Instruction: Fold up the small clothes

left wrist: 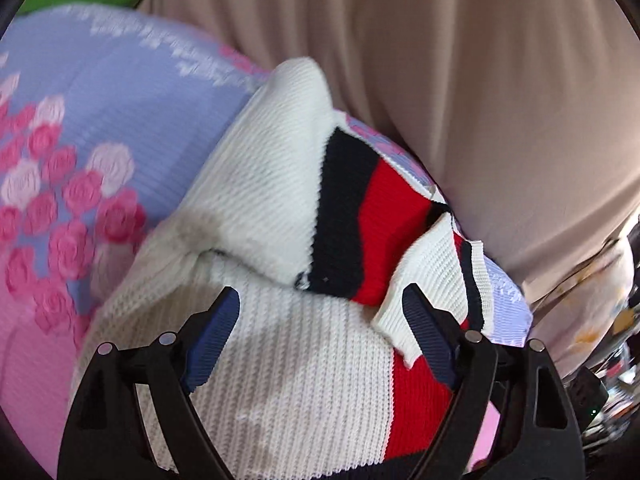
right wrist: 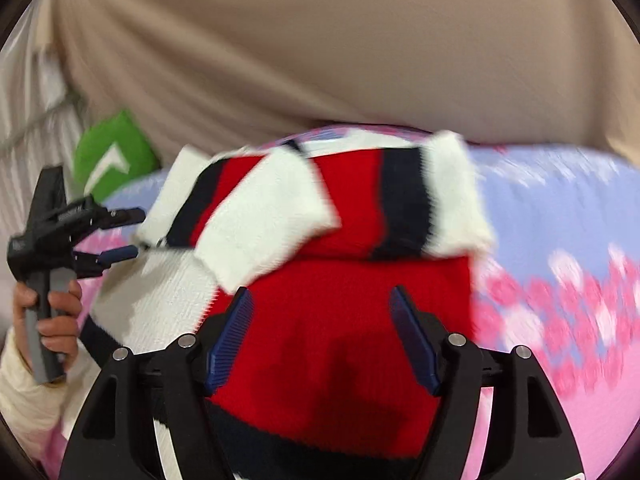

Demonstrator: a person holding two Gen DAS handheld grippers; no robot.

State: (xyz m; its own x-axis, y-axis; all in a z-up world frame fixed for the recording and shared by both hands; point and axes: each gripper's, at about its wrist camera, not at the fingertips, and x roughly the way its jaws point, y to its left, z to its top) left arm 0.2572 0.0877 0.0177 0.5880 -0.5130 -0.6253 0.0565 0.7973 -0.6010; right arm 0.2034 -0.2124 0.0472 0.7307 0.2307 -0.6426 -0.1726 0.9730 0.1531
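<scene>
A small knitted sweater (left wrist: pixel 280 352) in white, red and navy lies on a bedsheet with pink roses. Both sleeves are folded in over its body. My left gripper (left wrist: pixel 320 300) is open just above the white side, its blue pads (left wrist: pixel 212 344) spread wide and empty. My right gripper (right wrist: pixel 322 300) is open above the red part of the sweater (right wrist: pixel 352 320), holding nothing. The left gripper also shows in the right wrist view (right wrist: pixel 122 234), at the sweater's left edge with its jaws apart.
The lilac and pink rose bedsheet (left wrist: pixel 80 140) covers the surface. A beige curtain (right wrist: pixel 320 40) hangs behind. A green cushion (right wrist: pixel 112 156) sits at the far left. Clutter (left wrist: pixel 608 380) lies beyond the bed's right edge.
</scene>
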